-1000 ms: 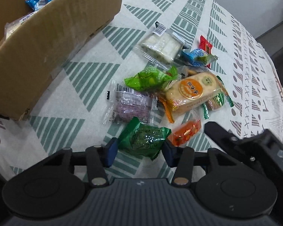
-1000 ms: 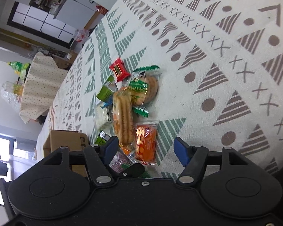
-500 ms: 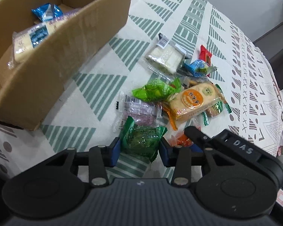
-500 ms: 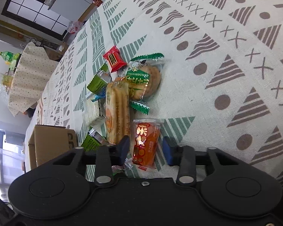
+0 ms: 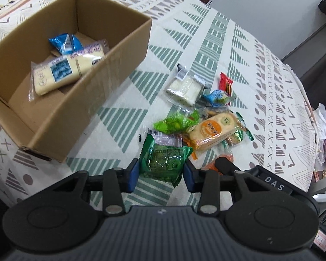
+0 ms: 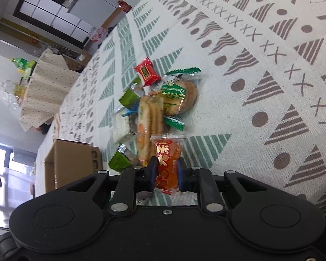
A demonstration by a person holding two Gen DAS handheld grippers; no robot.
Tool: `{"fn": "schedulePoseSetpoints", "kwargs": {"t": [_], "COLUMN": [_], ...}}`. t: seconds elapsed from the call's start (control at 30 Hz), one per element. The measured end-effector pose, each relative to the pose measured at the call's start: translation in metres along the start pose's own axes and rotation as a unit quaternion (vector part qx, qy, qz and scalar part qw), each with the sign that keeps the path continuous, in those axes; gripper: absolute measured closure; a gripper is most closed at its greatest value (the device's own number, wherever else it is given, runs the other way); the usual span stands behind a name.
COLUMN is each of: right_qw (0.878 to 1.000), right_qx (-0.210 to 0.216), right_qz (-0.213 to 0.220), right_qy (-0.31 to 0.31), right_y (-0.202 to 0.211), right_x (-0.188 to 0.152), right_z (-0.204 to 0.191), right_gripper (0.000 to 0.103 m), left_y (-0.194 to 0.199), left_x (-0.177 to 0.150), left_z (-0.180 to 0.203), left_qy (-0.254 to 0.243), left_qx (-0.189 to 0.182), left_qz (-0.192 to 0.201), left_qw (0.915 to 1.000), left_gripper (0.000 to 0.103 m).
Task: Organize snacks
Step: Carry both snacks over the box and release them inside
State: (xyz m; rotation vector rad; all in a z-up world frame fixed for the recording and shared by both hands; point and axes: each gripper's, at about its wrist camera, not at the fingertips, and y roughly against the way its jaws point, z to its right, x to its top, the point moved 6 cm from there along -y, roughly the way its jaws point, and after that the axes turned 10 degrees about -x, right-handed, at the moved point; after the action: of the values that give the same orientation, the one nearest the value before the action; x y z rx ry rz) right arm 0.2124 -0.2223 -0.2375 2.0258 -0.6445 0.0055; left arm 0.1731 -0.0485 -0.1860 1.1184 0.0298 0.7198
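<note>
My left gripper [image 5: 160, 175] is shut on a dark green snack packet [image 5: 164, 159] and holds it above the tablecloth. My right gripper [image 6: 167, 177] is shut on an orange snack packet [image 6: 167, 163]. A cardboard box [image 5: 87, 82] stands to the left and holds a long cracker pack [image 5: 65, 69] and a blue packet [image 5: 64, 43]. A pile of snacks lies on the cloth: a rice cracker pack [image 5: 215, 130], a light green packet [image 5: 176, 122], a white cake [image 5: 185, 87], a red packet [image 5: 226, 82]. The box also shows in the right wrist view [image 6: 71, 163].
The table has a patterned cloth [image 5: 239, 50] with green and brown triangles. The right gripper's body [image 5: 260, 180] shows at the lower right of the left wrist view. A second covered table [image 6: 43, 87] with bottles stands beyond the far edge.
Both grippers have closed on their packets. The left one has lifted the dark green packet, and the box interior has come into view. The right one has squeezed the orange packet.
</note>
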Motion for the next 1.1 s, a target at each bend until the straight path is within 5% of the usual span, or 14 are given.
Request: {"fn": "schedulePoseSetpoints", "kwargs": {"t": [0.77, 1.1], "right_qw": [0.984, 0.977], "right_qx": [0.154, 0.186], "right_qz": [0.089, 0.095], "right_qy": [0.031, 0.048], "right_y": [0.039, 0.037], "right_x": [0.005, 0.001], "right_z": [-0.056, -0.079], "right_gripper": [0.085, 0.085], "left_y": [0.066, 0.085], "left_x": [0.055, 0.074], "left_z": [-0.008, -0.033], "left_qy": [-0.026, -0.005], "left_qx": [-0.01, -0.003], "left_qz": [0.075, 0.103], "left_qw": [0.9968, 0.9947], "left_gripper": [0.062, 0.062]}}
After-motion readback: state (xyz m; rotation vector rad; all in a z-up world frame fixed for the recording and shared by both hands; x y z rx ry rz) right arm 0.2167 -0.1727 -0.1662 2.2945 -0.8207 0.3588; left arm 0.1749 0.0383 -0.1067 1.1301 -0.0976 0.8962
